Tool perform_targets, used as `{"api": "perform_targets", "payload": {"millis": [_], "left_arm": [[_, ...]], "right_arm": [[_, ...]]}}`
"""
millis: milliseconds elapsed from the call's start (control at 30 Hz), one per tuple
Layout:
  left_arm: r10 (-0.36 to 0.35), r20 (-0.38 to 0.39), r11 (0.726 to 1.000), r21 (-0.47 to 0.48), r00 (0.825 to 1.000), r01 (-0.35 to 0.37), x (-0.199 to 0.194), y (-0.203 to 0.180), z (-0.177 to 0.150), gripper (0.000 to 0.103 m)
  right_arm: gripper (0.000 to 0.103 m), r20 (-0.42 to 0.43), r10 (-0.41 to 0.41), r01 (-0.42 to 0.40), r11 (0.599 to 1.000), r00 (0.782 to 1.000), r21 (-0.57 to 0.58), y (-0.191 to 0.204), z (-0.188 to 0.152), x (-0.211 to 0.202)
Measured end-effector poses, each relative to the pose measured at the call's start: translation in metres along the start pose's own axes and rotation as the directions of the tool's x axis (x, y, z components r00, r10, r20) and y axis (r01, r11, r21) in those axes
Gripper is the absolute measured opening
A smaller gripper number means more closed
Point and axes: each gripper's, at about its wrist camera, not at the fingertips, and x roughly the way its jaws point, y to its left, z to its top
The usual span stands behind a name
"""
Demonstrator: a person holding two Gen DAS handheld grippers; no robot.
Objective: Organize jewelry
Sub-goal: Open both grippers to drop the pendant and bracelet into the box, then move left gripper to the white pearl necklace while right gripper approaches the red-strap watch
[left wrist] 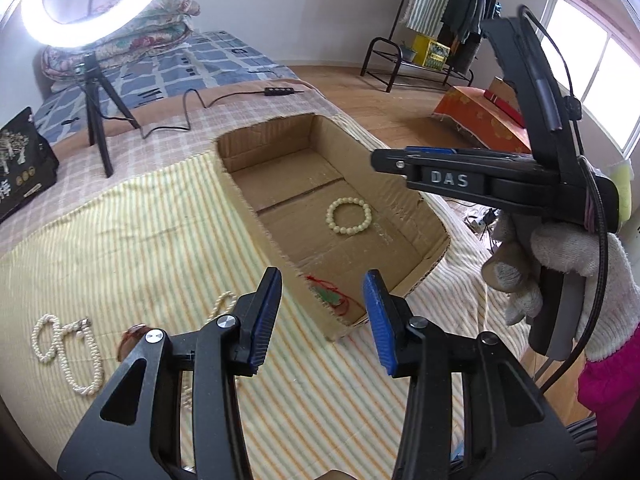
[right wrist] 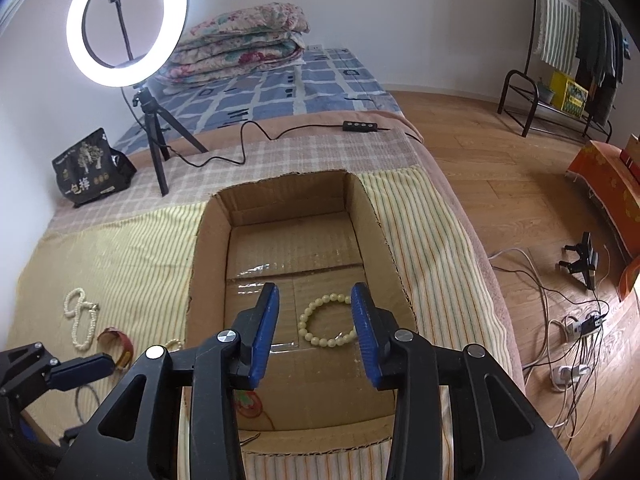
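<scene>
Two black grippers with blue pads, left gripper (left wrist: 322, 318) and right gripper (right wrist: 314, 332), both parted, nothing between the pads. Cream beaded bracelet (right wrist: 327, 322) flat on the floor of the open cardboard box (right wrist: 200, 248); white pearl strands (left wrist: 66, 350) outside on the striped cloth (left wrist: 120, 240).

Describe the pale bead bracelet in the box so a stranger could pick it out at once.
Find the open brown cardboard box sunk into the striped yellow cloth on the bed. On its taped floor lies a closed ring of round, cream-coloured beads, the pale bead bracelet. Unlike the red-corded green pendant in the box's near corner, it is one plain loop of uniform beads.
</scene>
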Motion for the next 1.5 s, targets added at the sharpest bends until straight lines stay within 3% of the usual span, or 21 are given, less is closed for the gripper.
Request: {"api": "perform_targets", "payload": {"millis": [333, 567, 767, 933, 1333, 1500], "left_arm": [[0.088, 0.034, 0.994, -0.062, 0.996, -0.086, -0.043, 0.058, -0.011, 0.043], [0.167, 0.023, 0.976, -0.146, 0.986, -0.162, -0.071, 0.123, -0.025, 0.043], [0.225, -0.028, 0.953, -0.203, 0.974, -0.226, -0.083, 0.171, -0.041, 0.043], [0.237, -0.062, 0.938, -0.247, 0.97, -0.245, -0.089, 0.197, -0.051, 0.043], [0.211, -0.149, 0.914, -0.319, 0.966, -0.249, -0.067, 0.239, -0.068, 0.043], [0.219, -0.201, 0.902, -0.331, 0.955, -0.277, -0.048, 0.255, -0.075, 0.043]], "right_arm": [[0.036, 0.049, 0.035, -0.034, 0.999, 0.998, -0.029, 0.032, -0.004, -0.029], [0.037, 0.059, 0.115, -0.104, 0.982, 0.992, -0.159, 0.083, -0.02, -0.042], [0.037, -0.033, 0.179, -0.181, 0.951, 0.983, -0.252, 0.126, -0.042, -0.031], [0.037, -0.157, 0.254, -0.286, 0.928, 0.954, -0.237, 0.153, -0.061, -0.011], [0.037, -0.249, 0.261, -0.313, 0.928, 0.933, -0.201, 0.177, -0.069, 0.025], [0.037, -0.286, 0.247, -0.312, 0.926, 0.926, -0.214, 0.183, -0.068, 0.044]]}}
